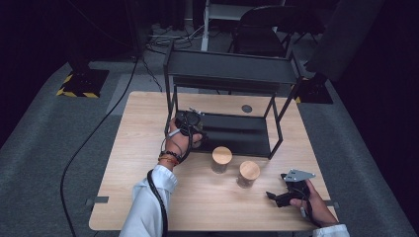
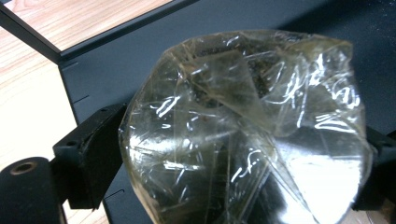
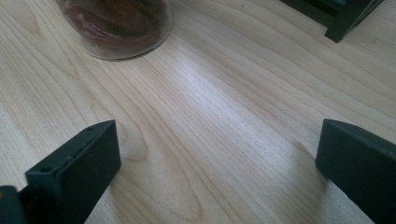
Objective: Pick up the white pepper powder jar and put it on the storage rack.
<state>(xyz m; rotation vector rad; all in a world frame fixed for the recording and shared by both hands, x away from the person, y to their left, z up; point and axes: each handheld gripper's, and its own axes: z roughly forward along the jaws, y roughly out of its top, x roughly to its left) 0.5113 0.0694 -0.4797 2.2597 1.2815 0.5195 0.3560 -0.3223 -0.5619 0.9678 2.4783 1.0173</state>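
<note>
A crumpled clear plastic bag (image 2: 243, 126) with dark bits inside lies on the lower deck of a black metal shelf (image 2: 121, 60). It sits between the jaws of my left gripper (image 2: 239, 149), which stand apart at its two sides; I read them as open. In the high view the left gripper (image 1: 190, 123) is at the shelf's (image 1: 237, 131) left end. My right gripper (image 1: 279, 196) rests low over the table's near right part. Its jaws (image 3: 219, 140) are wide open with bare wood between them.
Two glass jars with wooden lids (image 1: 221, 159) (image 1: 248, 174) stand on the wooden table (image 1: 148, 118) in front of the shelf. One jar's base (image 3: 116, 28) shows ahead of the right gripper. The shelf's top deck (image 1: 230, 66) overhangs the lower one.
</note>
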